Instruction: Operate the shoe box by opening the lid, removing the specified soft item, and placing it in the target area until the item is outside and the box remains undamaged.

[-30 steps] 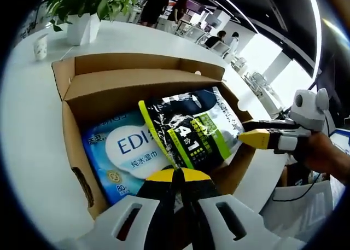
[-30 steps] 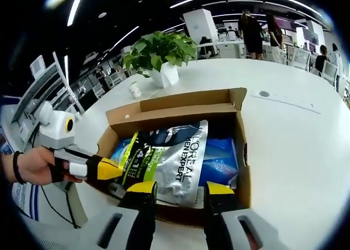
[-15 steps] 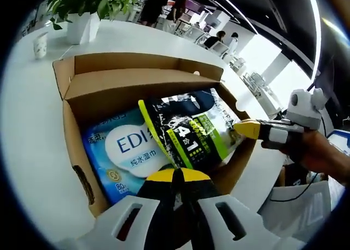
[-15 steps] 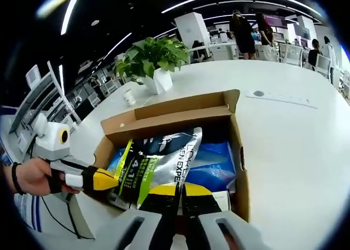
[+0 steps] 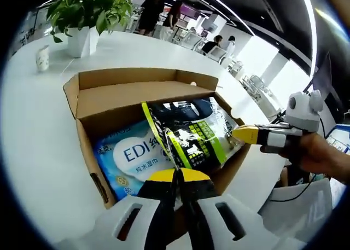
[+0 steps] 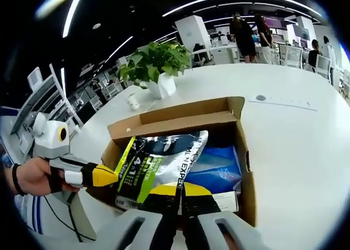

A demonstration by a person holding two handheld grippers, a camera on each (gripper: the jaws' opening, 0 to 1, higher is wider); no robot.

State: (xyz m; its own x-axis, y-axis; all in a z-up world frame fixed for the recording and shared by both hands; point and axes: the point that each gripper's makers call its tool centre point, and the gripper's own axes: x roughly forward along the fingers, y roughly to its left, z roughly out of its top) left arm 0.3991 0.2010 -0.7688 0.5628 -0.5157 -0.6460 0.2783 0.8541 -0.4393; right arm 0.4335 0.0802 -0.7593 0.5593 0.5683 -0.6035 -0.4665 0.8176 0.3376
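We record a wide white table (image 6: 295, 151) in an open office, with ceiling light strips, desks and people standing in the background. On it stands the cardboard shoe box (image 5: 87, 151) (image 6: 249, 184), its lid flap (image 5: 136, 77) (image 6: 186, 110) folded back and upright. Compared with a second ago, the silver and green soft pouch (image 5: 188, 138) (image 6: 158, 165) sits higher, its upper end raised above the box rim, its lower end still inside and lying over the blue wet-wipes pack (image 5: 128, 157) (image 6: 219, 170). The right gripper (image 6: 180, 191) (image 5: 240, 134), jaws apart a second ago, now has its yellow-tipped jaws pressed together on the pouch's near edge. The left gripper (image 5: 176, 176) (image 6: 106, 175) has its jaws closed together at the pouch's lower edge, though we cannot tell whether it pinches the material. A potted plant (image 5: 87, 15) (image 6: 156, 61) in a white pot and a small white cup (image 5: 42, 57) (image 6: 133, 101) stand beyond the box.
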